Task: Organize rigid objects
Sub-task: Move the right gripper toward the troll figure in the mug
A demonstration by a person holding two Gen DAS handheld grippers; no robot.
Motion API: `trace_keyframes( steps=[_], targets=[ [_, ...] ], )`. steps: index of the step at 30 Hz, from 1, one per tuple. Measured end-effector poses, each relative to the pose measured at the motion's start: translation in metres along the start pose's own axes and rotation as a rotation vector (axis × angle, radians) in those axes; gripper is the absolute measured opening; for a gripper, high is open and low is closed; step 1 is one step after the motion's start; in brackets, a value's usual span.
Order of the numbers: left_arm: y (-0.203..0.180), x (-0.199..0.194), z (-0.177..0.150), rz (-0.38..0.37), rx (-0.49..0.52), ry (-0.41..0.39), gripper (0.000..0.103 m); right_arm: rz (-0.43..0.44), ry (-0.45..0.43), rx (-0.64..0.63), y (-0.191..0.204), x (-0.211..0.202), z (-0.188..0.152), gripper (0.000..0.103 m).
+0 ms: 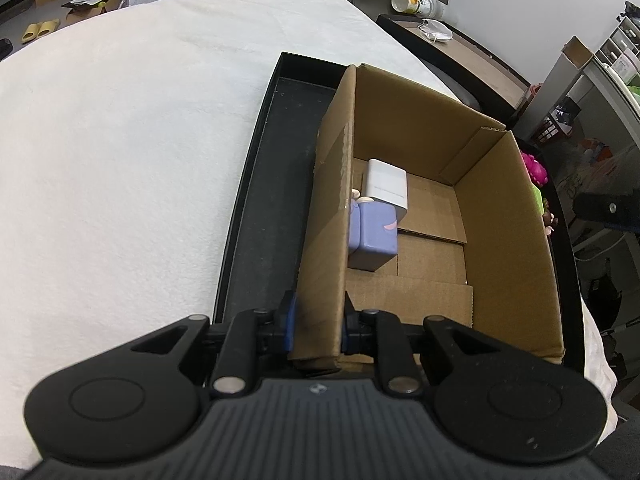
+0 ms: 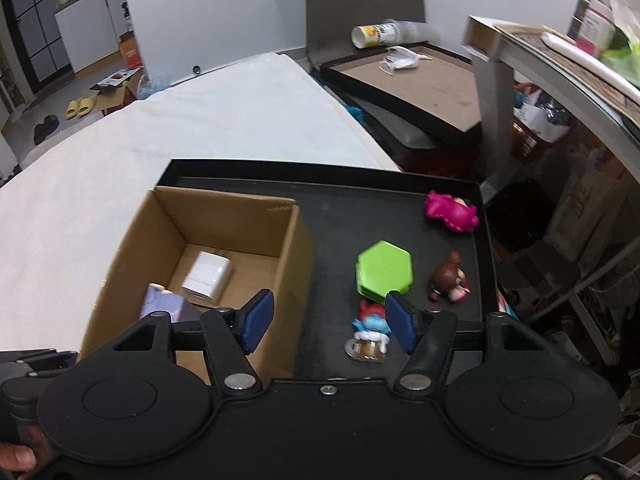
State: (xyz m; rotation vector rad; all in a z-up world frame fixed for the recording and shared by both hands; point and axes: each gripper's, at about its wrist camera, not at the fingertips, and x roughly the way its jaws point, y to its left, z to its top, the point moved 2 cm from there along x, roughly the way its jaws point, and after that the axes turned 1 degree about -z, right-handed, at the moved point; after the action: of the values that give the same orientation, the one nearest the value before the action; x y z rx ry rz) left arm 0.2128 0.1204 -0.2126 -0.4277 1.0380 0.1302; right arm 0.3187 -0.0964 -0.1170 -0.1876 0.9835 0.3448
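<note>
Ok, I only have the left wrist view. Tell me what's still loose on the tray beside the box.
Observer: Four things on the black tray: a green hexagon case, a pink toy, a brown figurine and a blue figurine.
Operator: Give me the right gripper's state.
Observer: The right gripper is open and holds nothing.
Operator: Say where it sits.
Observer: Over the cardboard box's right wall, with the blue figurine just inside its right finger.
</note>
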Motion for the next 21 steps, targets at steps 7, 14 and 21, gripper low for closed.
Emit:
trace_keyframes(
  steps=[7, 14, 21],
  targets=[
    [-0.001, 0.000, 0.000, 0.010, 0.002, 0.001, 0.018, -0.015, 0.010, 0.010, -0.019, 0.002, -0.014, 0.062],
    [-0.002, 0.001, 0.000, 0.014, -0.006, 0.004, 0.018, -0.022, 0.022, 0.028, -0.034, 0.010, -0.026, 0.062],
    [-0.004, 0.001, 0.000, 0.029, 0.006, 0.004, 0.017, -0.017, 0.020, 0.054, -0.046, 0.020, -0.039, 0.066]
  ],
)
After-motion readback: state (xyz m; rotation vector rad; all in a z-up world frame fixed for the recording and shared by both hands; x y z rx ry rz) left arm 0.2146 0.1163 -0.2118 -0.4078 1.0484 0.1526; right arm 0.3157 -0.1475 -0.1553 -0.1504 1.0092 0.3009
